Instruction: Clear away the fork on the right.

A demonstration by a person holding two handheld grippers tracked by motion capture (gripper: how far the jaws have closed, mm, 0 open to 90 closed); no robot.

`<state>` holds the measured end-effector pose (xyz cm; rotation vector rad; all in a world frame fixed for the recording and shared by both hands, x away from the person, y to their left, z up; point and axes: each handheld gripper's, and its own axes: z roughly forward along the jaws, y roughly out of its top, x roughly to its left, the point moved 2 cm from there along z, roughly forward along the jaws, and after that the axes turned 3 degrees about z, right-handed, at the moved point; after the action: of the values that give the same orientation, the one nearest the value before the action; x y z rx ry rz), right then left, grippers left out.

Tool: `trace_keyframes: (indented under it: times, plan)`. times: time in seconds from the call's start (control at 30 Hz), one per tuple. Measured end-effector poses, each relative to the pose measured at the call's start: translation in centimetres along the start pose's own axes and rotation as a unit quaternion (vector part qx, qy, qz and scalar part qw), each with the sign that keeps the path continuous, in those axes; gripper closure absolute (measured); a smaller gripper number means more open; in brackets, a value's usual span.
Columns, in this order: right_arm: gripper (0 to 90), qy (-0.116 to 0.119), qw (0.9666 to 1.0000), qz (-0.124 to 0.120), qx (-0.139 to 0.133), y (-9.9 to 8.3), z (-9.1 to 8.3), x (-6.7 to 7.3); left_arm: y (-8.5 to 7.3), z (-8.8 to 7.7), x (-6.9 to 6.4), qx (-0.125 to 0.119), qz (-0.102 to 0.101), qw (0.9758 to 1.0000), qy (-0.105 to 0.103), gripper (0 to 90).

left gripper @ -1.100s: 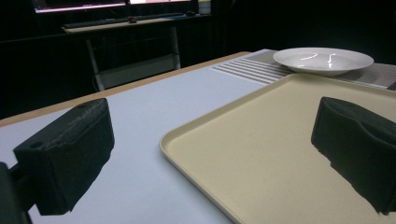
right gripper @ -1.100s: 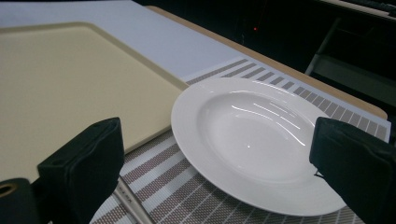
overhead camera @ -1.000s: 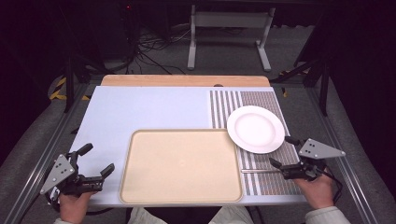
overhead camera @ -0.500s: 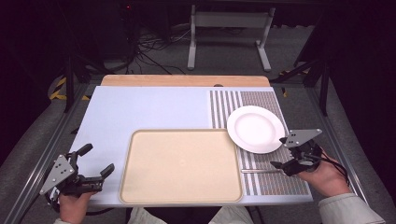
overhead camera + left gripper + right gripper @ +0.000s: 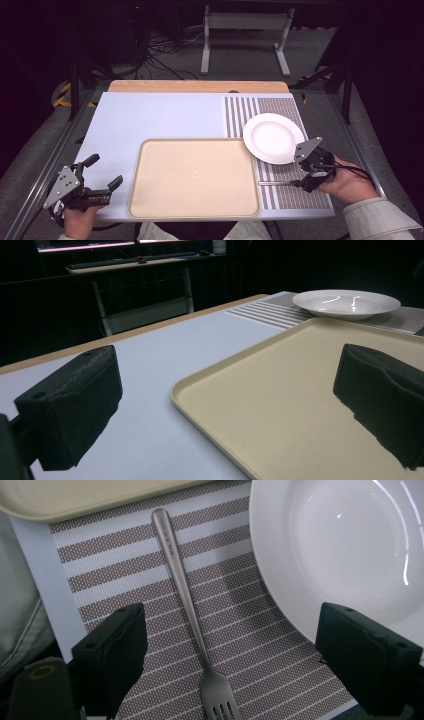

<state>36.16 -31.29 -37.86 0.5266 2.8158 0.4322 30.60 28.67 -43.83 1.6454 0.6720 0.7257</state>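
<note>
The right tongs (image 5: 306, 176) hang over the striped placemat (image 5: 280, 107) at the near right of the worktop (image 5: 160, 117), held in the person's right hand (image 5: 350, 186); their jaws stand wide apart and have just been closing a little, with nothing pressed between them; in the right gripper view the fork (image 5: 187, 600) lies flat on the placemat (image 5: 235, 630) below the gap, its handle pointing away toward the beige tray (image 5: 75, 495) and its tines nearest the camera; no pad touches it; the white plate (image 5: 345, 540) sits just beside the fork, under the jaw on that side; in the high view the fork (image 5: 276, 183) lies near the plate (image 5: 273, 137), between tray (image 5: 195, 177) and right tongs; the left tongs (image 5: 102, 172) rest at the near left corner in the left hand (image 5: 80, 220), jaws wide open and empty; the left gripper view shows the tray's rim (image 5: 210, 405) between its jaws, the plate (image 5: 346, 302) farther off.
</note>
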Motion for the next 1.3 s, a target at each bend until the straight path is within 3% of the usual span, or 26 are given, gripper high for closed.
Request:
trace_keyframes:
  times: [0.07,0.4,0.57,0.73,1.0,1.3]
  plan:
    - [14.6,0.007,0.9998,-0.004,0.018,0.0,0.3,-0.1,0.0,0.0,0.0,0.001,0.000,1.0000,0.000,0.1]
    - [17.0,0.017,0.9982,-0.015,0.056,-0.2,0.8,-0.2,0.0,0.0,0.0,0.000,-0.001,1.0000,0.000,0.1]
    - [25.7,0.048,0.9969,-0.028,0.055,-0.6,1.6,0.3,0.0,0.0,0.0,0.000,-0.001,1.0000,0.000,0.1]
    - [32.3,0.069,0.9937,-0.038,0.080,-1.2,3.5,0.2,0.0,0.1,0.0,0.002,-0.001,1.0000,-0.001,0.1]
    - [46.0,0.074,0.9901,-0.059,0.103,-1.2,4.8,-0.1,0.0,0.0,-0.1,0.004,-0.001,1.0000,-0.001,0.1]
    - [64.6,0.085,0.9887,-0.069,0.102,-1.4,5.3,-0.4,-0.1,0.1,-0.1,0.005,0.000,1.0000,-0.002,0.1]
